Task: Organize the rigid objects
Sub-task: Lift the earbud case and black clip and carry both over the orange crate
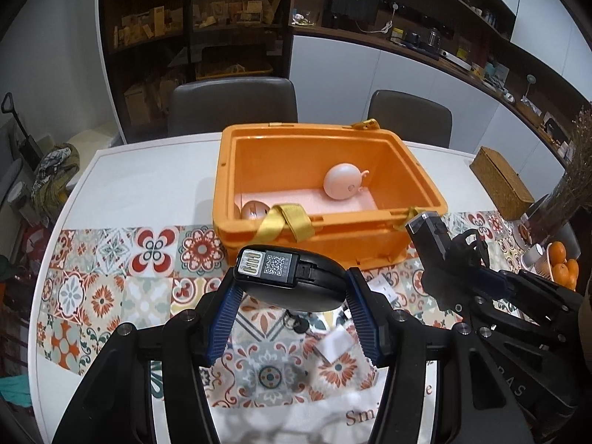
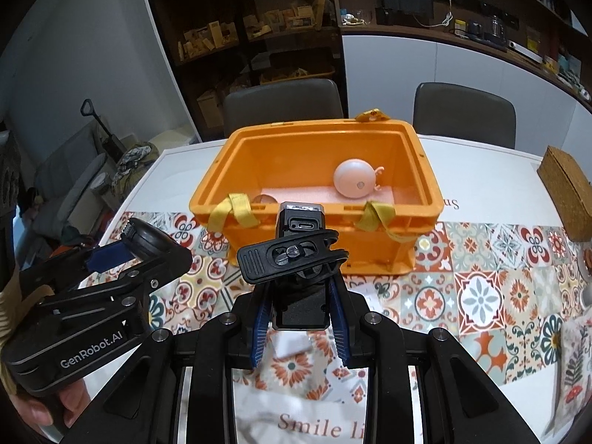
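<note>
A: Left gripper (image 1: pixel 292 288) pinching flat black oval device (image 1: pixel 292 281); right gripper (image 2: pixel 301 288) clamps black boxy clip gadget (image 2: pixel 296 251), maybe a camera.
B: Carry step. Open orange plastic crate (image 1: pixel 425 181) at 12 o'clock; next, clear rim, drop beside pink round toy (image 1: pixel 342 181).

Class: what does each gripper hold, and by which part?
Left gripper: a round black gadget, by its sides. Right gripper: a black clip-on device, by its lower body.

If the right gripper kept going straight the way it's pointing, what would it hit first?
Probably the near wall of the orange bin. The right gripper, shut on a black clip-on device, points down toward it; depth is hard to judge.
</note>
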The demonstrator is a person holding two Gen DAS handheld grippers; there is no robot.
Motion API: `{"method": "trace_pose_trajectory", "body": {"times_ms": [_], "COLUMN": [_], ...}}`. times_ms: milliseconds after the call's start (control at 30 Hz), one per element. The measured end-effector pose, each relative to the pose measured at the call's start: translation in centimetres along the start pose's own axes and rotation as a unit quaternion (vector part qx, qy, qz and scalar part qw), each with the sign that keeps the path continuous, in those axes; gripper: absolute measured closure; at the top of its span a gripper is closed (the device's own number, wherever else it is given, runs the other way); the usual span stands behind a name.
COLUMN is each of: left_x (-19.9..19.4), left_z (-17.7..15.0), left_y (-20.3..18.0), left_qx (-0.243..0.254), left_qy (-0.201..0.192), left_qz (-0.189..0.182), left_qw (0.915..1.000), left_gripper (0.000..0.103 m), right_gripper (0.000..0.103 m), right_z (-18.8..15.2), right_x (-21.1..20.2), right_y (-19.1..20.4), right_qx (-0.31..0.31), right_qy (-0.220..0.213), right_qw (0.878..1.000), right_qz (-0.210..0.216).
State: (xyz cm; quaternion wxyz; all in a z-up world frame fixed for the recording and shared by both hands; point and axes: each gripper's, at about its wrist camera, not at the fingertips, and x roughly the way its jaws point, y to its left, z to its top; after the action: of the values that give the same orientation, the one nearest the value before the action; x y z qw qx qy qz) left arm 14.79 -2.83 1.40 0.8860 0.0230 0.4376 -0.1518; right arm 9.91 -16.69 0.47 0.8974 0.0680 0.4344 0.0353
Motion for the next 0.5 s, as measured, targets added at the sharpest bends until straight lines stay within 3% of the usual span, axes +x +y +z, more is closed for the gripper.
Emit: {"method": "trace_pose_trajectory", "body": {"times_ms": [500], "left_x": [1.4], "left_z": [3.7], "left_y": [-0.2], "left_qx": [0.017], "left_qy": [-0.015], "left_qz": [-0.003], "left_qw": [0.9998], "left_gripper": [0.047], "right_gripper": [0.073], "right_z": [3.6], "right_x": [1.4], "right_y": [-0.7], "right_qx": [0.003], "right_qy": [-0.012], "right_qw": [1.0], "right_qz": [-0.008]}}
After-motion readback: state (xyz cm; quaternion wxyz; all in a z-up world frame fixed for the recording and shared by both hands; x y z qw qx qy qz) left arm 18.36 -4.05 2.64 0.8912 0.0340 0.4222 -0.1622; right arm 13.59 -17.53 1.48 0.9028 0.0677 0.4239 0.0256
